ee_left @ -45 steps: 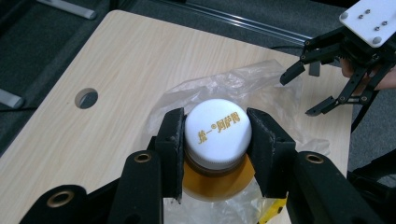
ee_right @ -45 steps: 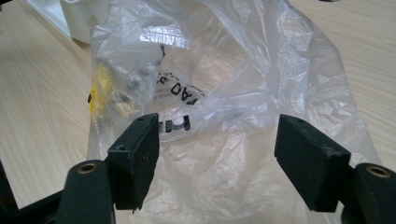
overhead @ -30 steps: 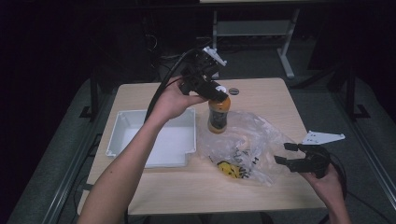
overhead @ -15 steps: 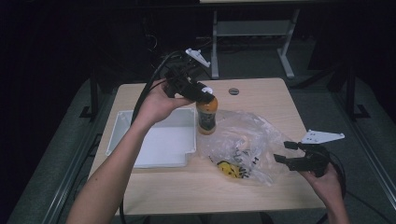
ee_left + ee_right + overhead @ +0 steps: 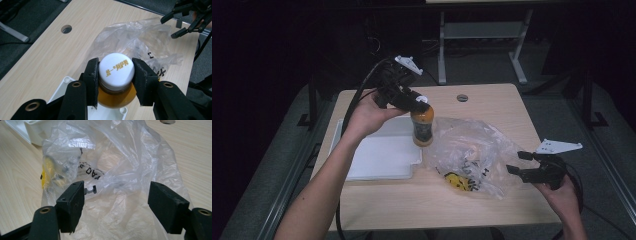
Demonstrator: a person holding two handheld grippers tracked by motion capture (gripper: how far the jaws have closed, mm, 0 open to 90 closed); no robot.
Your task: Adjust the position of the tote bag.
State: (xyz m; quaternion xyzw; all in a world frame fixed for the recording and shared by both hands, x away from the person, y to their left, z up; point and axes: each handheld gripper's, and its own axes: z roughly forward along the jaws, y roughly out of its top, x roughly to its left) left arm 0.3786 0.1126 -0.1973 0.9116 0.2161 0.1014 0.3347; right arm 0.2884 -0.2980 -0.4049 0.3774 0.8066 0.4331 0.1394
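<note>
1. Dark room around a pale wooden table [image 5: 492,107]; grey floor and a white metal frame behind it; a round cable hole [image 5: 462,97] near the table's far edge.
2. White tray [image 5: 377,157] lies on the table's left half, its flat bottom bare.
3. Left gripper [image 5: 414,102] is raised above the table, held in the person's left hand [image 5: 367,115], its cable trailing off to the rear.
4. Its jaws are pinched on the white cap of a bottle [image 5: 422,125] with orange liquid (gold characters printed on the cap, clear in the left gripper view). Pads press the cap from both sides.
5. Bottle [image 5: 115,85] hangs upright under the gripper, clear of the table, over the tray's right edge and just beside the bag.
6. Clear plastic bag [image 5: 472,157] lies crumpled on the table's right half; something yellow and black [image 5: 457,181] shows through it near the front, with black printing on the film.
7. Right gripper [image 5: 523,167] rests low at the bag's right edge, held in the right hand [image 5: 562,197]. Jaws spread wide; in the right gripper view the bag [image 5: 120,170] lies between and beyond them, and neither pad grips it.
</note>
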